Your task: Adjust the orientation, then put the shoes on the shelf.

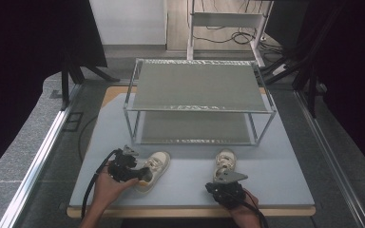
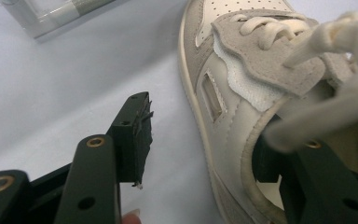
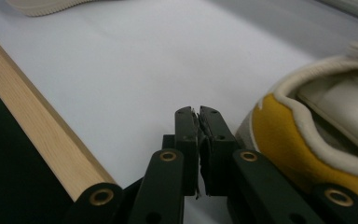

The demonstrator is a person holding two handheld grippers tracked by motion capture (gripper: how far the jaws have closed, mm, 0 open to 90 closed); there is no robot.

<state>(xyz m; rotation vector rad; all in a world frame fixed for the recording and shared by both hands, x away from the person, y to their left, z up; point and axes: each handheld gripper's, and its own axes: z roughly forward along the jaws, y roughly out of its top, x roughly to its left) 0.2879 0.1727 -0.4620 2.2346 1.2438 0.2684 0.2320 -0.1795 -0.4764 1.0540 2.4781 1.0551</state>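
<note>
1. A grey worktop (image 1: 275, 175) with a wooden front edge carries a two-tier metal rack (image 1: 199, 102) toward its far side.
2. Two pale sneakers lie in front of the rack, well apart: the left shoe (image 1: 154, 168) and the right shoe (image 1: 225, 161).
3. The left hand-held gripper (image 1: 145, 175) is at the left shoe's heel end. In the left gripper view its jaws stand wide apart, straddling the near side wall of the shoe (image 2: 242, 126): one jaw is over bare worktop, the other sits inside the collar opening. They are not clamped.
4. Laces (image 2: 335, 37) and a grey suede tongue (image 2: 265, 51) show above the collar.
5. The right hand-held gripper (image 1: 221, 185) is just behind the right shoe. In the right gripper view its jaws are pressed together, holding nothing, just beside the shoe's yellow heel (image 3: 289, 135).
6. The person's hands enter at the bottom edge.
</note>
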